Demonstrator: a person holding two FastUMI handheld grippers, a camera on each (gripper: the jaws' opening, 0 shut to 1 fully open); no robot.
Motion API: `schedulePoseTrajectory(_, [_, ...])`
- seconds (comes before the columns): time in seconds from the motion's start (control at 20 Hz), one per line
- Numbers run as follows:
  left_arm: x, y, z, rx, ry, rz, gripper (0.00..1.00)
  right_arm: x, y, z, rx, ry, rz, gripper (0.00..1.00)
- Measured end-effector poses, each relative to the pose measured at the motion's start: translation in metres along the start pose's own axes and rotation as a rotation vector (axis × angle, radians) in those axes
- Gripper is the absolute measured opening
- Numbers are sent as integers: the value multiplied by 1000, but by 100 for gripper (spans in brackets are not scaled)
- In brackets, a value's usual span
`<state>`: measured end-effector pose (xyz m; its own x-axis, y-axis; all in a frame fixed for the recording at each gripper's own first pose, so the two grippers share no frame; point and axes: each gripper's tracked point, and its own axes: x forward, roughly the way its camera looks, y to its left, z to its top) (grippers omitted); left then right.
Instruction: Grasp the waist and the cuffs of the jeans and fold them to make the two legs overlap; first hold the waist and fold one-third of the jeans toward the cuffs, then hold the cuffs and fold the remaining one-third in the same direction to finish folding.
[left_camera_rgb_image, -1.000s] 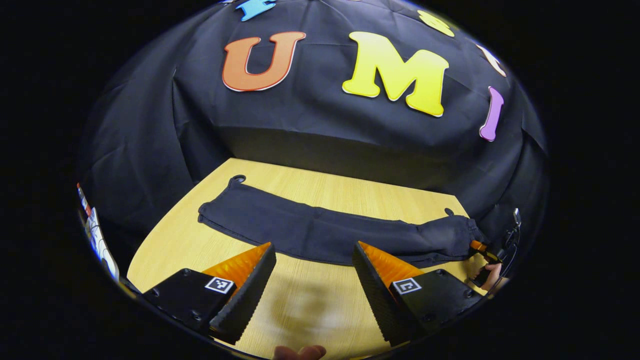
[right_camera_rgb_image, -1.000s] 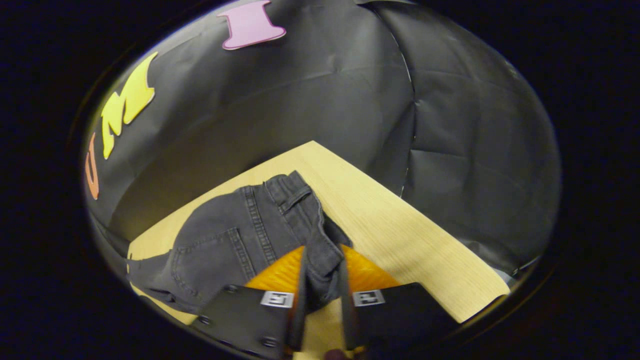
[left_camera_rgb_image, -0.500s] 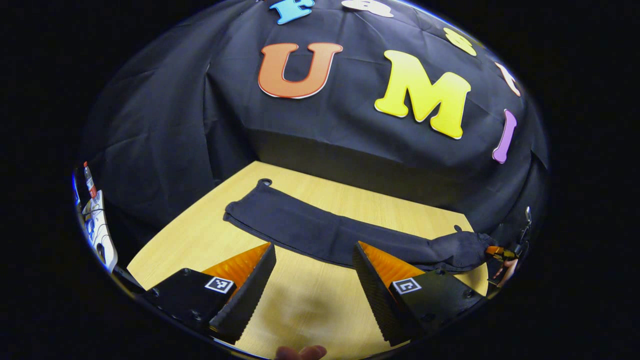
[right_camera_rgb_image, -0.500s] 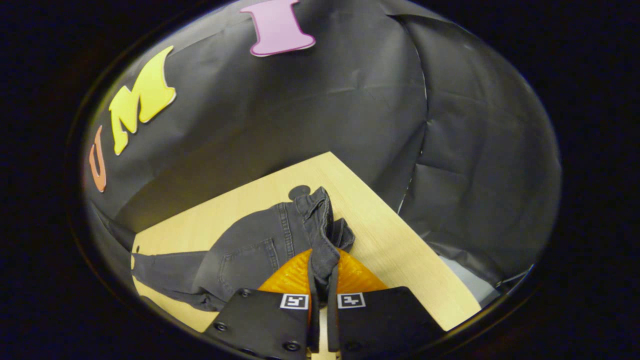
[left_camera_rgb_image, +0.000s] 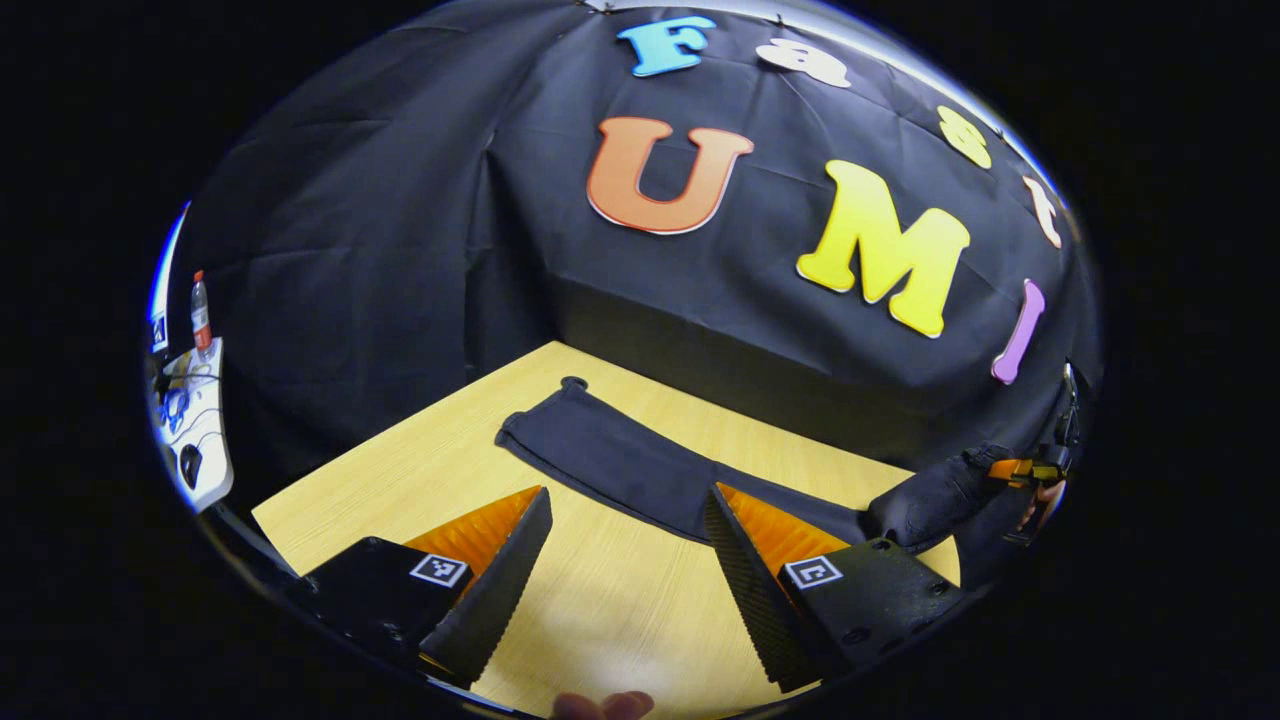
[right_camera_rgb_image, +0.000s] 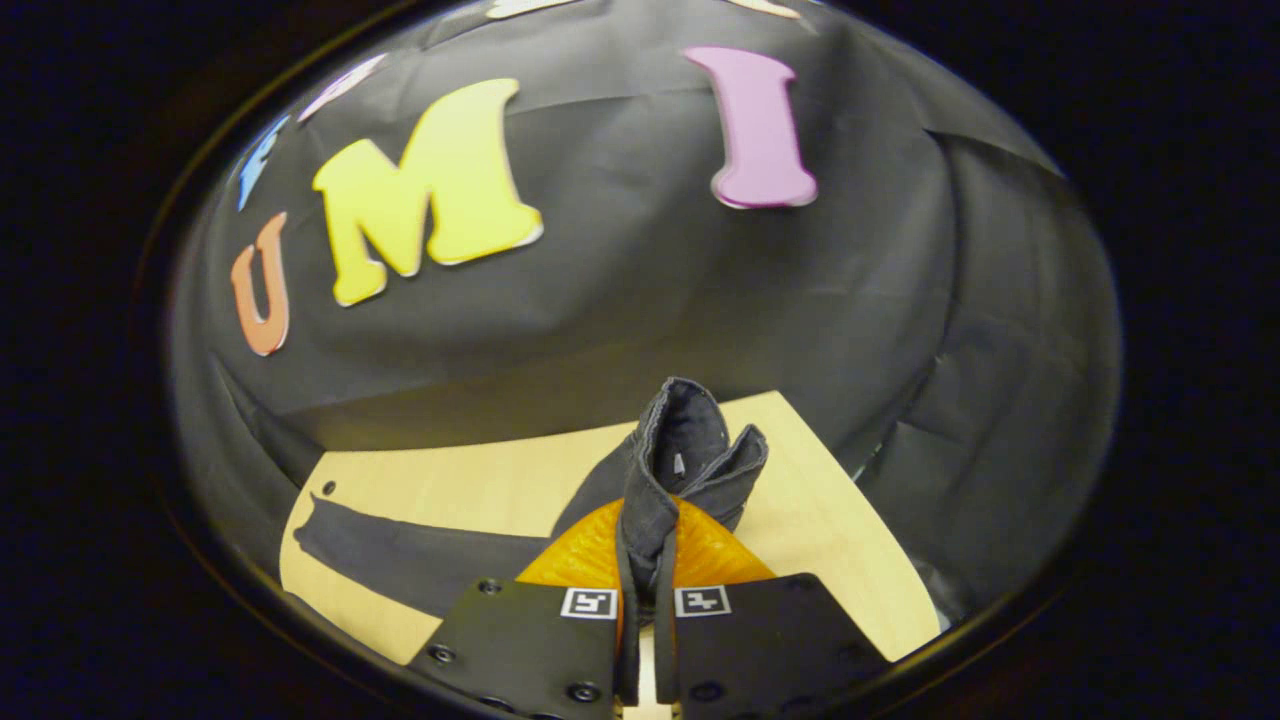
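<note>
While right tongs: clamp jeans waist, now lifted off worktop
Left tongs: wide, empty
Legs: flat, bare worktop around

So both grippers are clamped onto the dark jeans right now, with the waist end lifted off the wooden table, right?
Not quite. Only the right gripper is clamped on the jeans, lifting the waist end off the table, as the right gripper view shows. In the left gripper view, the left gripper is open, holding nothing.
</note>
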<state>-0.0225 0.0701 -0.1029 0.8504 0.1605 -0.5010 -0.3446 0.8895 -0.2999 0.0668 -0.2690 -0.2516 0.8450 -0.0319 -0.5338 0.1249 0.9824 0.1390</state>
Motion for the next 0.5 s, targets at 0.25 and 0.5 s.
schedulePoseTrajectory(0.25, [-18,44,-2,-47,-1,57,99,-21,73,7,-75,13,130,6])
schedulePoseTrajectory(0.5, [-43,89,1,-58,-10,146,99,5,209,-53,-138,80,261,7])
